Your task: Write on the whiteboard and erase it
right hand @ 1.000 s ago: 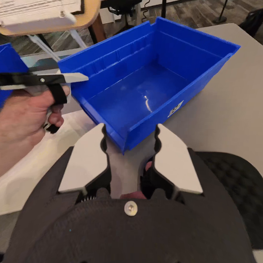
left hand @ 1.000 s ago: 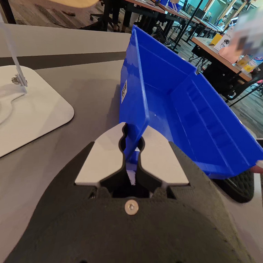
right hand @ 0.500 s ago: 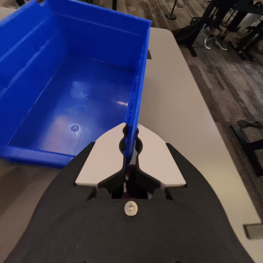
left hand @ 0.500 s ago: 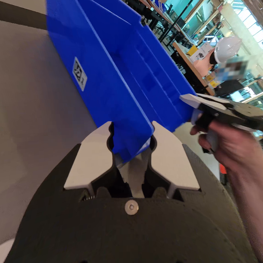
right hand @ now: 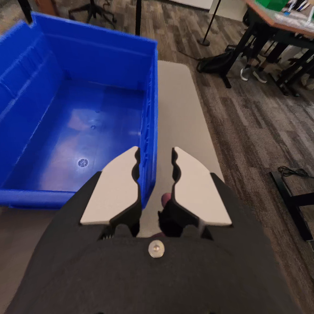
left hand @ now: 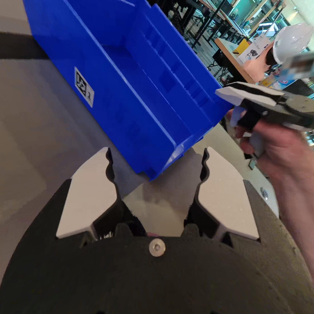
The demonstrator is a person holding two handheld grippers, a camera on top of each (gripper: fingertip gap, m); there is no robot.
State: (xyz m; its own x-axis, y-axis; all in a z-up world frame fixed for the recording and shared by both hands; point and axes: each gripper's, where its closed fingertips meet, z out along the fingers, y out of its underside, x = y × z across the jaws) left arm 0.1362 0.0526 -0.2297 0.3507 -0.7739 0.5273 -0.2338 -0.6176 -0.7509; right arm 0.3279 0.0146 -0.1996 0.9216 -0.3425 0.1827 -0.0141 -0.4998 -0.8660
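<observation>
With no whiteboard in either view, the empty blue bin (right hand: pixel 81 105) sits free at the tabletop (right hand: pixel 178 110) edge: left gripper (left hand: pixel 157 153) gapes wide, right gripper (right hand: pixel 155 150) part-open astride its wall, gripping nothing

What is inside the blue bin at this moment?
Nothing visible: the right wrist view shows the blue bin's bare, glossy floor. Its near right corner is hidden behind the right gripper's fingers.
</observation>
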